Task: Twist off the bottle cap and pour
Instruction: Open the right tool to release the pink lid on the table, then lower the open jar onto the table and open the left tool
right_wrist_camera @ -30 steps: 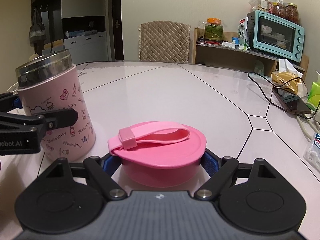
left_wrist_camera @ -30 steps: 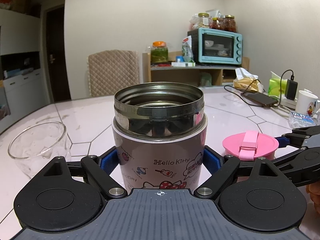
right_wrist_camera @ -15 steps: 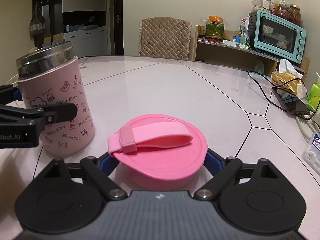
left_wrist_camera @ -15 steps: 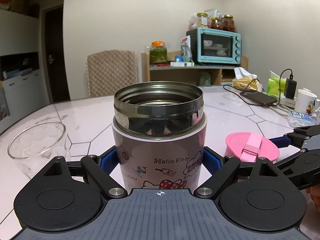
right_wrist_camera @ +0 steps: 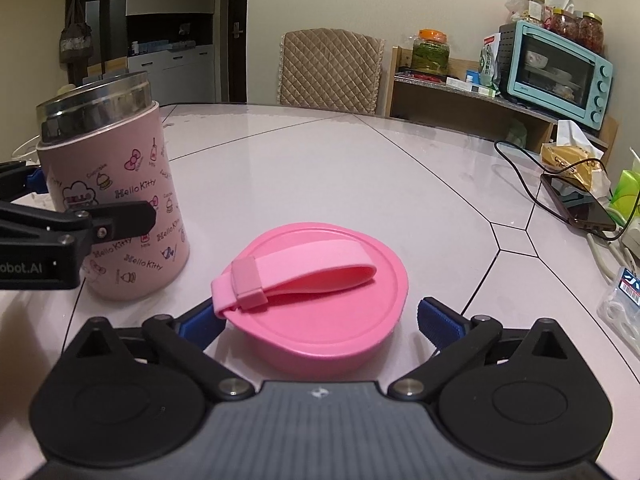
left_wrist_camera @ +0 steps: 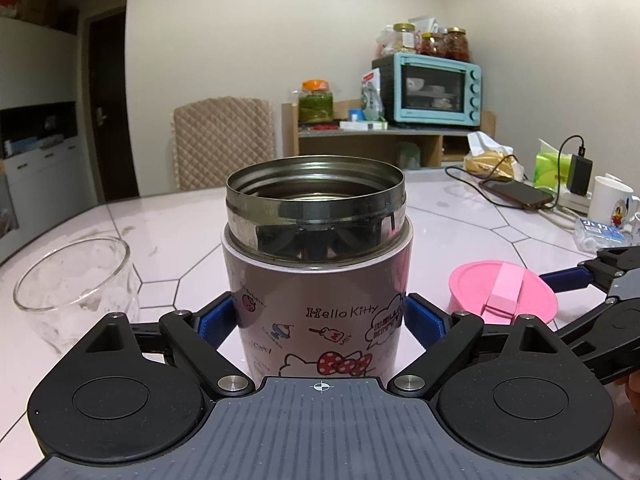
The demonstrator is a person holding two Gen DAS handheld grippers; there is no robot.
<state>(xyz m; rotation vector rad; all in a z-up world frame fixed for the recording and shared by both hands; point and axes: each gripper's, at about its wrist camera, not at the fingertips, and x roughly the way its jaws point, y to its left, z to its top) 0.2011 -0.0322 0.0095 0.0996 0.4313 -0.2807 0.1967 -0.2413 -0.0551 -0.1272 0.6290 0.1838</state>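
The pink steel-rimmed Hello Kitty flask [left_wrist_camera: 318, 280] is standing upright and uncapped on the pale pink hexagon-lined tabletop [left_wrist_camera: 460, 224], its threaded metal mouth showing open. The left gripper [left_wrist_camera: 320, 316] is sitting around the lower body of the flask, and its blue-padded fingers [left_wrist_camera: 218, 316] are opening, the pads lying right at the flask's sides so that any remaining contact cannot be told. To the right of the flask, the round pink plastic cap with its looped strap [right_wrist_camera: 320, 300] is lying top-up on the tabletop, close to the flask but apart from it. The right gripper [right_wrist_camera: 320, 322] is sitting around the cap with its fingers [right_wrist_camera: 438, 324] opening wide; the right pad is standing clear of the cap's rim with a visible gap, while the left pad is sitting just beside the strap's end. An empty clear drinking glass [left_wrist_camera: 74, 280] is standing on the tabletop to the left of the flask. A white mug [left_wrist_camera: 612, 206] and a dark phone on a charging cable [left_wrist_camera: 516, 196] are resting near the tabletop's far right edge.
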